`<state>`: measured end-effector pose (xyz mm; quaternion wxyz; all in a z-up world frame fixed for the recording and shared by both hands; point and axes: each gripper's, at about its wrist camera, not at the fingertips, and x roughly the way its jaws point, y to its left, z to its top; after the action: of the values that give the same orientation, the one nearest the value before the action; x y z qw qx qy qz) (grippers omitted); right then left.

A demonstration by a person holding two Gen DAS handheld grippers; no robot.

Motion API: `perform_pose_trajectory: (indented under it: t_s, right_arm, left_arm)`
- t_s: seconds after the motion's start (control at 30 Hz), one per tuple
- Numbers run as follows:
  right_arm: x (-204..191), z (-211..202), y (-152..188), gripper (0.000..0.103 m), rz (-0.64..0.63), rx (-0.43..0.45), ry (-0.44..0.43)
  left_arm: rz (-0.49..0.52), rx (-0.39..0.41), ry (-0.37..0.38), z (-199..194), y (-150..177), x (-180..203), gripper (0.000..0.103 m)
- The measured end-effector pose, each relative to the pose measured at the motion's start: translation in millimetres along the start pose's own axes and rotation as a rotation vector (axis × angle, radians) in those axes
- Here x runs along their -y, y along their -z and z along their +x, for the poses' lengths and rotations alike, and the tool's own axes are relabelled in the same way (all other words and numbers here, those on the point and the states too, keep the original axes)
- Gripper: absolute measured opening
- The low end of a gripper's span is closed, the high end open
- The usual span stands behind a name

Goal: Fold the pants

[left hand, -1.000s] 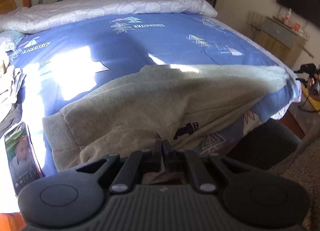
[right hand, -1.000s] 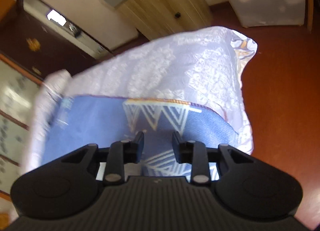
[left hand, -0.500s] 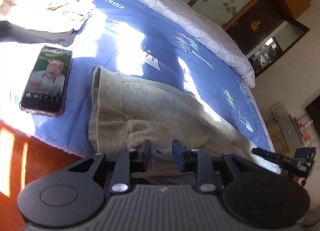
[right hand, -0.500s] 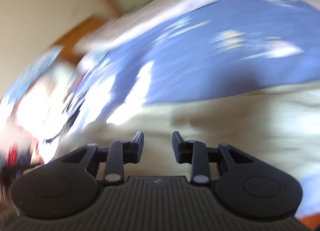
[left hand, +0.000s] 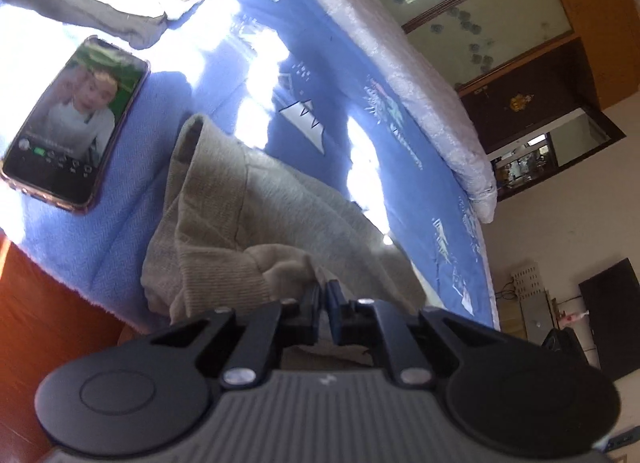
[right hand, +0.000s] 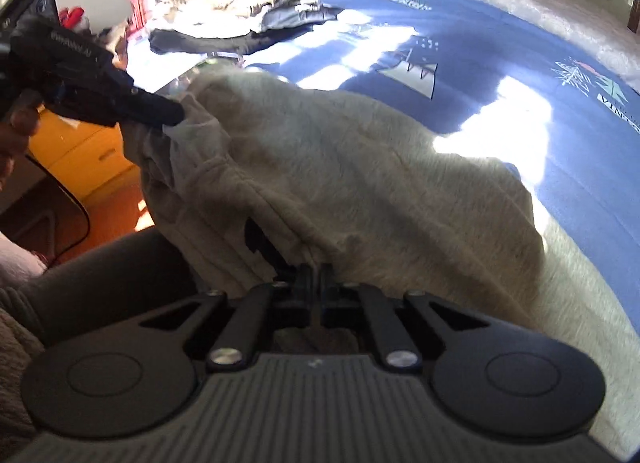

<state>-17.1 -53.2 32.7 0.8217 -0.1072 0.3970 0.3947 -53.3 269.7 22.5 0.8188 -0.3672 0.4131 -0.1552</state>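
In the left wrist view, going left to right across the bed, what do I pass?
Phone → grey pants → blue sheet → white quilt along the far side.

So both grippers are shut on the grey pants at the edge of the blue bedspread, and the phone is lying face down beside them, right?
Not quite. The phone lies face up with its screen lit, as the left wrist view shows. The rest holds: the left gripper and the right gripper are both shut on the grey pants at the edge of the blue bedspread.
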Motion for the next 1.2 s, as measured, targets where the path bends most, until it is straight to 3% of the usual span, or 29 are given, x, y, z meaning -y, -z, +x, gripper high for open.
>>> perform_pose_trajectory:
  t_s: [0.1,0.23,0.27,0.33,0.37,0.4,0.47,0.53,0.6,0.67,0.73,0.8,0.87,0.9,0.97,1.0,1.07,1.1,1.17,1.2]
  right_arm:
    - [-1,-18,9,0.010,-0.005,0.030,-0.082]
    - [4,32,31,0.012,0.065,-0.163,-0.071]
    - [9,30,32,0.012,0.104,-0.138,-0.089]
    - [19,11,24,0.013,0.190,-0.084,-0.111]
    - [24,-3,22,0.018,0.211,-0.033,-0.109]
    - [33,-22,21,0.030,0.248,0.029,-0.110]
    - [52,-45,19,0.038,0.331,0.110,-0.099]
    - [72,-54,10,0.038,0.429,0.165,-0.062]
    - [82,-46,-6,0.036,0.479,0.174,0.011]
    - [85,-24,-23,0.030,0.493,0.155,0.054]
    - [84,4,-35,0.028,0.509,0.145,0.027]
    - [89,40,-40,0.028,0.553,0.097,0.006]
    - [94,81,-34,0.026,0.518,-0.024,0.147]
    - [95,89,-28,0.018,0.499,-0.005,0.176]
    - [99,77,-26,0.018,0.579,0.015,0.141]
    - [103,61,-23,0.023,0.627,0.030,0.108]
    - [108,25,-11,0.024,0.679,0.128,0.048]
    - [111,2,-1,0.024,0.712,0.179,0.041]
    - [121,-41,22,0.026,0.771,0.258,0.066]
    - [125,-57,34,0.029,0.797,0.278,0.087]
  left_arm:
    - [0.040,-0.027,-0.056,-15,13,-3,0.005]
    - [0.041,-0.190,-0.267,9,30,-19,0.006]
    - [0.061,-0.194,-0.289,8,30,-18,0.005]
    - [0.102,-0.150,-0.266,-7,24,-11,0.006]
    - [0.119,-0.114,-0.254,-18,18,-7,0.007]
    - [0.132,-0.079,-0.249,-26,12,-3,0.009]
    - [0.144,0.000,-0.227,-40,-3,6,0.010]
    - [0.141,0.070,-0.163,-42,-21,17,0.010]
    - [0.146,0.090,-0.122,-32,-29,26,0.010]
    - [0.180,0.075,-0.081,-10,-28,38,0.010]
    - [0.227,0.019,-0.101,17,-20,42,0.010]
    - [0.270,-0.062,-0.197,42,-8,36,0.012]
    - [0.310,-0.156,-0.346,62,8,15,0.008]
    - [0.310,-0.171,-0.356,63,12,7,0.005]
    - [0.255,-0.150,-0.311,45,10,1,0.005]
    - [0.249,-0.118,-0.305,33,9,3,0.006]
    - [0.255,-0.041,-0.300,10,6,8,0.016]
    - [0.249,-0.002,-0.303,-2,6,8,0.034]
    - [0.205,0.067,-0.337,-16,3,3,0.057]
    - [0.187,0.078,-0.350,-17,2,-3,0.058]
